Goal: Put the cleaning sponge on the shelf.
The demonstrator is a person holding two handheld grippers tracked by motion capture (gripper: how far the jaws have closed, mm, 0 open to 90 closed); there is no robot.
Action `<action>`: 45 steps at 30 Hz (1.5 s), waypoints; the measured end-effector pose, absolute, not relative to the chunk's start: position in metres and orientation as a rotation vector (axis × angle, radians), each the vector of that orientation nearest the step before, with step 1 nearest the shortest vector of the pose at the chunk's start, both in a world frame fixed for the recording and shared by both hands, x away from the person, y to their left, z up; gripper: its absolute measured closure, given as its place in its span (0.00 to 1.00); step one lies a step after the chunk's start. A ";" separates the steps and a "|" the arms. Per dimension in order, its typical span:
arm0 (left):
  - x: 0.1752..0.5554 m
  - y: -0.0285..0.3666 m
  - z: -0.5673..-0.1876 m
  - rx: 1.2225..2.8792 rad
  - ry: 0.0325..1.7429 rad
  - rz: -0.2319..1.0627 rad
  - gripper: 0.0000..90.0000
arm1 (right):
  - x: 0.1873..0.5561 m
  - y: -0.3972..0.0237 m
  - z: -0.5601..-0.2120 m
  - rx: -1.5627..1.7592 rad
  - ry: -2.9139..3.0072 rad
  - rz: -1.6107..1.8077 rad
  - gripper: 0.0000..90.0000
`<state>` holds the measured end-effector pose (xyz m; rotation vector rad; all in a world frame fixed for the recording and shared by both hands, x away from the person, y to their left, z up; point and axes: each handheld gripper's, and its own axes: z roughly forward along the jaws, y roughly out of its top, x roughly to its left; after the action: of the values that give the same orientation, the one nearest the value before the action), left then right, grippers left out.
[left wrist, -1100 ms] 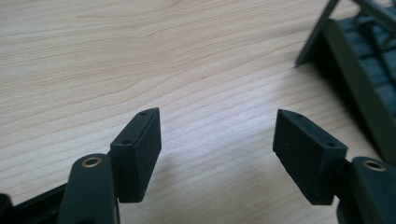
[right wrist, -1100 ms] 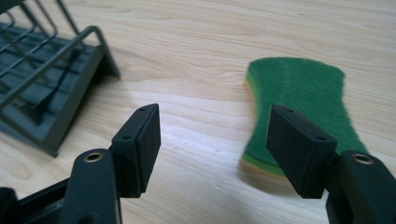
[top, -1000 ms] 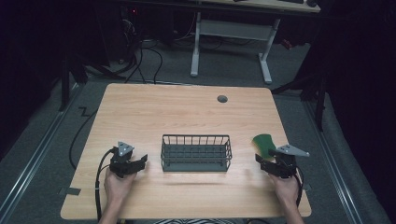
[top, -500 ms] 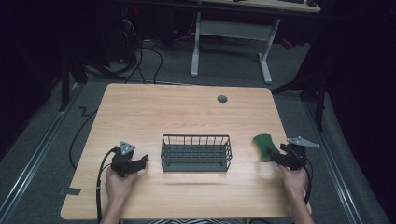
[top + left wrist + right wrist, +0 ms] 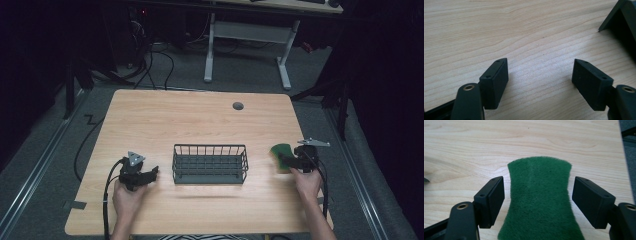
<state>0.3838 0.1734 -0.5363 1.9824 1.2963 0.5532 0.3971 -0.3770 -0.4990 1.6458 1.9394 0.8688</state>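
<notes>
Left tongs (image 5: pixel 150 174): held in the person's left hand (image 5: pixel 127 197), low over the worktop (image 5: pixel 200 120); jaws spread wide with bare wood between them in the left gripper view (image 5: pixel 539 75). Cable trails back toward the near edge.
Wire basket (image 5: pixel 210 163): dark, rectangular, upright on the worktop between the two tongs, just right of the left tongs' tips; its dark corner shows at the upper right of the left gripper view (image 5: pixel 621 15).
Green sponge (image 5: pixel 281 156): lies flat on the worktop between the jaws of the right tongs, fuzzy side up (image 5: pixel 539 202); gaps show on both sides, so not pinched.
Right tongs (image 5: pixel 285 161): in the right hand (image 5: pixel 306 182), jaws spread either side of the sponge (image 5: pixel 538 192), near the worktop's right edge.
</notes>
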 end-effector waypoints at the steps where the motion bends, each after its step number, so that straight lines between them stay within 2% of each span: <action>1: 0.384 0.173 -0.536 1.982 1.296 0.553 0.33 | 0.398 -0.376 -0.500 1.649 1.946 0.863 0.28; 25: 0.384 0.173 -0.536 1.983 1.300 0.562 0.34 | 0.405 -0.373 -0.511 1.656 1.987 0.774 0.34; 45: 0.384 0.173 -0.536 1.981 1.302 0.562 0.34 | 0.396 -0.369 -0.494 1.583 2.010 0.815 0.35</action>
<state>0.3842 0.1726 -0.5365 1.9813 1.3019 0.5624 0.3964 -0.3694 -0.4942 1.5827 2.0105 0.8146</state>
